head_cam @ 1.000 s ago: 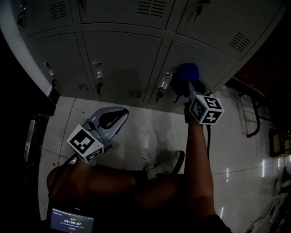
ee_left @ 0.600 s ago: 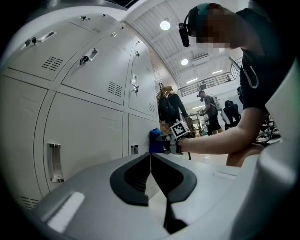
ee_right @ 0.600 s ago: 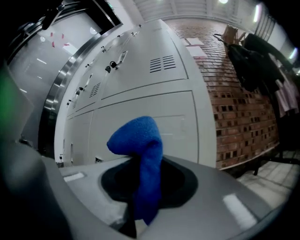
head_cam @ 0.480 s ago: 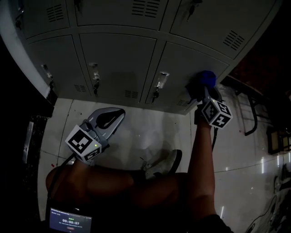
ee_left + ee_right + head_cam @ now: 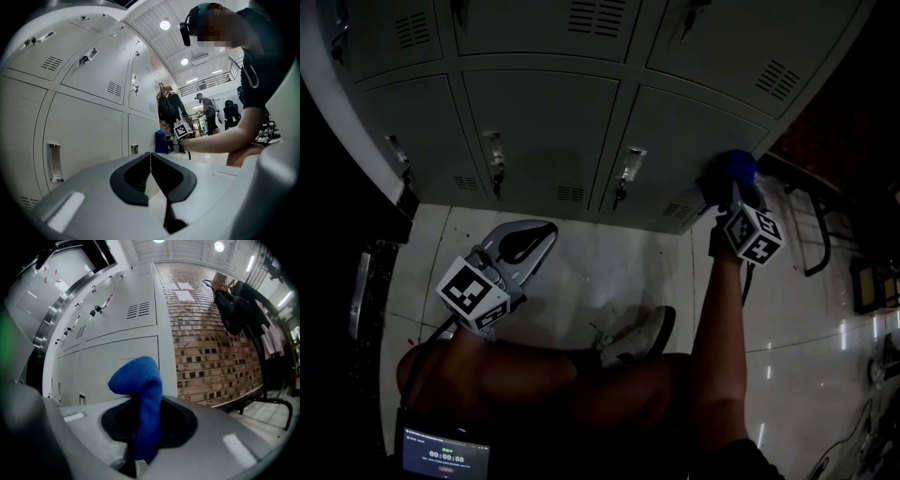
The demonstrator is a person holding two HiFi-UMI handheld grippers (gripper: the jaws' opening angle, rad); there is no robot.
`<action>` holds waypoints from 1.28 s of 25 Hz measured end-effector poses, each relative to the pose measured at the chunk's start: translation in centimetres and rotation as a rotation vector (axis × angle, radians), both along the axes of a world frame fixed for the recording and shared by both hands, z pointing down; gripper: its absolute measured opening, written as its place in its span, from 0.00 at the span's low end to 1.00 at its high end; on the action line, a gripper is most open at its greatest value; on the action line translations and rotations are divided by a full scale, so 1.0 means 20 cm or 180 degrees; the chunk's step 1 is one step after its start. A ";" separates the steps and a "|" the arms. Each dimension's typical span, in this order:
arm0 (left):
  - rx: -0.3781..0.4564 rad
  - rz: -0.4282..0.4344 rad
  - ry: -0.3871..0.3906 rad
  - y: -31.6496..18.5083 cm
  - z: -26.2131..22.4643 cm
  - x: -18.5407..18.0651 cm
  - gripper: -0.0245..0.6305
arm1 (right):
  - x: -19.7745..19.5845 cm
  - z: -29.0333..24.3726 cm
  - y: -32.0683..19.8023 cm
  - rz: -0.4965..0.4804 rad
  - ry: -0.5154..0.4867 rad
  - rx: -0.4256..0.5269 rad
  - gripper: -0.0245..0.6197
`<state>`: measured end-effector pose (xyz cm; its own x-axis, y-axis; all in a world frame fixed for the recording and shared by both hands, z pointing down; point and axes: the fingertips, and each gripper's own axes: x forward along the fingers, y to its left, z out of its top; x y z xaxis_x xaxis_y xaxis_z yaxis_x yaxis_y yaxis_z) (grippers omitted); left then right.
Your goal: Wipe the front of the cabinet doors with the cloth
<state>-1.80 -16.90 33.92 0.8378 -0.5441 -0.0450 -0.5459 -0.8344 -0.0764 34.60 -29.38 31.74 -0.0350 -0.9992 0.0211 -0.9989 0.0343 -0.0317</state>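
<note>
A bank of grey locker doors fills the top of the head view. My right gripper is shut on a blue cloth and holds it against the lower right door, near that door's right edge. In the right gripper view the blue cloth sticks up between the jaws, with the door just behind it. My left gripper hangs low over the floor, jaws shut with nothing in them. The left gripper view shows its closed jaws and the cloth far off.
Each door has a latch with a key and vent slots. A brick wall stands right of the lockers. A dark metal frame sits on the glossy tiled floor. My shoe rests below the doors.
My right gripper has carried the cloth rightward and slightly down across the lower right door, from near the latch to the door's right edge. The left gripper has stayed put.
</note>
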 end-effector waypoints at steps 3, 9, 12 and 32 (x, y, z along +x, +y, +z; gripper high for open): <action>0.0008 -0.0019 0.0029 -0.01 -0.01 0.00 0.05 | -0.08 -0.02 0.02 -0.0068 0.0065 0.0024 0.15; 0.0014 -0.0153 0.0108 -0.09 -0.04 -0.03 0.05 | -0.46 0.01 0.06 -0.0519 0.0143 0.0055 0.15; 0.0018 -0.0167 0.0063 -0.12 -0.04 -0.02 0.05 | -0.72 0.07 0.05 -0.0840 0.0135 -0.0001 0.15; -0.0083 0.0253 -0.0037 -0.18 0.04 0.31 0.05 | -1.06 0.32 -0.15 -0.1140 0.0384 -0.0257 0.15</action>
